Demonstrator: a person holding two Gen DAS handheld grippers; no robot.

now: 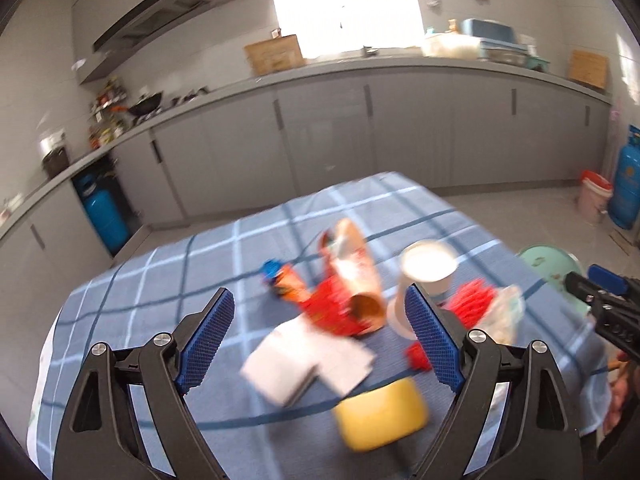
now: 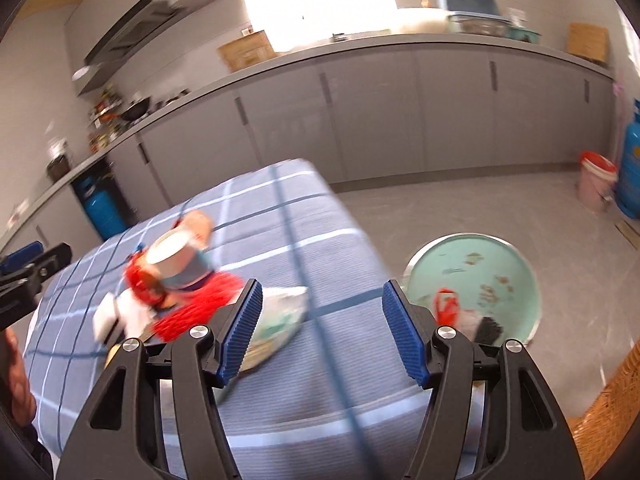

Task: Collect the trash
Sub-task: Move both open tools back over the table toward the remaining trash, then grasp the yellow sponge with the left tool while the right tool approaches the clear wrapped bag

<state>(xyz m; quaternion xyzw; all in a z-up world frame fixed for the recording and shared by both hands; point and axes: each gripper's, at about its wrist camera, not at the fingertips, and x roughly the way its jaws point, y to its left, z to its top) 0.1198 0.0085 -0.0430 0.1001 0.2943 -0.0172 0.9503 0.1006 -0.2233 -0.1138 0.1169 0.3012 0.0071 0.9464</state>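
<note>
Yellow sponge block [image 1: 380, 416], crumpled wrappers [image 1: 336, 304]

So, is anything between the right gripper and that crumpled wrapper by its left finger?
Nothing visible. The right gripper is open over bare tablecloth, and the crumpled wrapper lies partly behind its left finger, unobstructed.

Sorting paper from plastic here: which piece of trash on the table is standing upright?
The white paper cup, open mouth up, beside the left claw's right finger. The wrappers, the white tissue and the yellow sponge all lie flat.
</note>
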